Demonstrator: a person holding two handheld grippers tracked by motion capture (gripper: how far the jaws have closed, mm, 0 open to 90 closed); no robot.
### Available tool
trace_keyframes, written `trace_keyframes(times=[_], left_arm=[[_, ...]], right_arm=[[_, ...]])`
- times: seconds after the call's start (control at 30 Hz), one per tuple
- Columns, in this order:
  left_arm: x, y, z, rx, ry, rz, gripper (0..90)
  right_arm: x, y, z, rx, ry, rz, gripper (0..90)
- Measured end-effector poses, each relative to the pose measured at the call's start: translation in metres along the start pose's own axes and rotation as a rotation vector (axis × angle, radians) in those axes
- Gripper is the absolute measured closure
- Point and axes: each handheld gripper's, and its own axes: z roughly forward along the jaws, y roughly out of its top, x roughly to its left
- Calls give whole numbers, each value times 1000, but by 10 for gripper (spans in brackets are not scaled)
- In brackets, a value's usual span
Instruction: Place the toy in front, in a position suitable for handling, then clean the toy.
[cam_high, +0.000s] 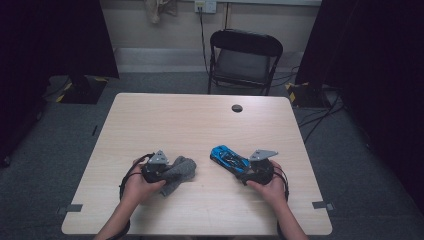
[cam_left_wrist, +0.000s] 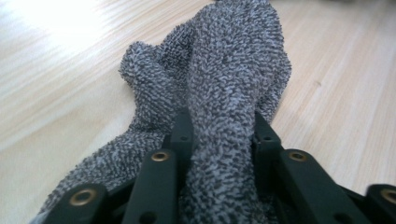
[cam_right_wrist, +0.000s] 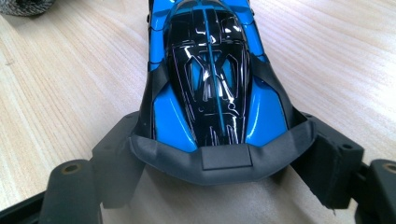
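L gripper (cam_high: 167, 171) clenched tight on grey towel (cam_left_wrist: 224, 93), towel bunched on worktop (cam_high: 200, 120) near front-left, R gripper (cam_high: 243, 170) jaws wide, grasping blue toy car (cam_right_wrist: 210, 79) by its rear, car resting on worktop front-right

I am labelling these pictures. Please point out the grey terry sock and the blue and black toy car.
Grey terry sock (cam_left_wrist: 233, 70), left gripper view, on its raised fold.
Blue and black toy car (cam_right_wrist: 210, 70), right gripper view, on its black roof.
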Motion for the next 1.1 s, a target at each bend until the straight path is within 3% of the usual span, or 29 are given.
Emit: trace_keyframes(times=[0.2, 0.47, 0.63, 0.83, 0.87, 0.9, 1.1], left_arm=[[-7, 10, -2, -5, 2, 2, 720], [-4, 21, -5, -36, -22, -18, 719], [-5, 36, -8, -71, -35, -32, 719], [-6, 56, -6, -71, -45, -17, 717], [-7, 61, -4, -91, -80, -34, 717], [-7, 61, -4, -91, -80, -34, 717], [-13, 80, 5, -87, -79, -6, 715]], right_arm=[[0, 0, 0, -1, -1, 0, 240], [0, 0, 0, 0, -3, -2, 241], [1, 0, 0, -1, -2, -2, 241], [1, 0, 0, -1, -3, -2, 241], [1, 0, 0, -1, -3, -2, 241], [1, 0, 0, -1, -3, -2, 241], [1, 0, 0, 0, -3, -2, 241]])
